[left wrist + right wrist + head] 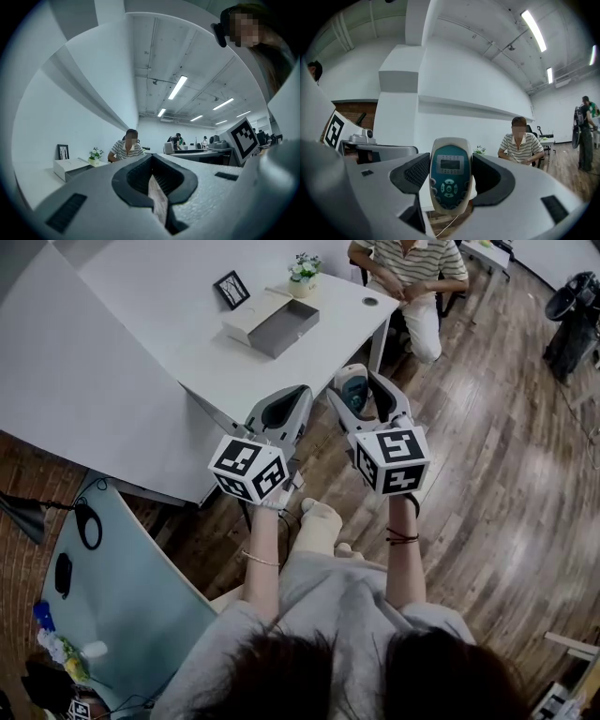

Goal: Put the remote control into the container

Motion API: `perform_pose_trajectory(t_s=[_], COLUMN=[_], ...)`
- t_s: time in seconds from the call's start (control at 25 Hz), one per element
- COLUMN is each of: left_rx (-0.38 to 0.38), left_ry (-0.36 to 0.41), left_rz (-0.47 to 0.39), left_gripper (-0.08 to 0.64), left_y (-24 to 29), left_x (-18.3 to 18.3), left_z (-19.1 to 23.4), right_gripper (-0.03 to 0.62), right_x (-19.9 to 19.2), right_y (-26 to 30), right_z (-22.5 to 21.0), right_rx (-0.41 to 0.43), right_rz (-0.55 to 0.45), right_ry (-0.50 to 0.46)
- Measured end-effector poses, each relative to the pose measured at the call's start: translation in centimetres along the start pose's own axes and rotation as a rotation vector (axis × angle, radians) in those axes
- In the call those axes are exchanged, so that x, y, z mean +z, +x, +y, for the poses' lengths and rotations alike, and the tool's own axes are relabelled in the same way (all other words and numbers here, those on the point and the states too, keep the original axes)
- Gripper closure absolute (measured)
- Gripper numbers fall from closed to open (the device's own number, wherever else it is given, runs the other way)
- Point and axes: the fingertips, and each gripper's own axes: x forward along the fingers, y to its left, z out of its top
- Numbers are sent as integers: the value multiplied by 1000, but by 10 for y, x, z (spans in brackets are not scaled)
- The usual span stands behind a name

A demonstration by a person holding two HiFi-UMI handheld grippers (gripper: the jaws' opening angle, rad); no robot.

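- While the remote control (pixel 450 177) sits clamped in the right hand-held gripper (pixel 368 387), the step in hand looks like the carry to the container (pixel 281 327); nothing is in the container yet.
- Grip, right gripper view: jaws closed on the remote's two long sides, one pad on each. Screen and buttons face the camera, and the top end stands out past the jaw tips.
- Left hand-held gripper (pixel 280 411): jaws shut tip to tip, nothing between them, only a sliver of wooden floor showing through. It is held beside the right one.
- Position, head view: the remote hangs over the floor (pixel 487 465), just off the near corner of the white surface (pixel 178 315). The container lies on that surface, ahead and to the left, well apart from the remote.
- Near the container: picture frame (pixel 231 289) and small flower pot (pixel 304 272). A seated person (pixel 412 273) is at the far side.
- To do it well, my judgement: keep the squeeze steady, since the rounded shell looks slippery.
- Bring the remote in over the grey tray side and turn its length along the tray.
- Lower it flat and let go only once it rests.
- The free left hand-held gripper could steady the container wall.
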Motion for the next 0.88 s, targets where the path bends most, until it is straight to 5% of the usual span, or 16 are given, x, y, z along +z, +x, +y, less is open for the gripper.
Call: perform_pose_trajectory(t_s=[0.4,0.88], left_rx=[19,38], left_ry=[7,-32], left_rz=[67,48], left_gripper=[557,557], left_y=[30,133], left_x=[-20,-28], left_z=[25,72], right_gripper=[313,314], right_x=[-16,-10], right_y=[40,103], right_z=[-26,-99], right_rx=[38,103], right_rz=[27,52], right_ry=[45,4])
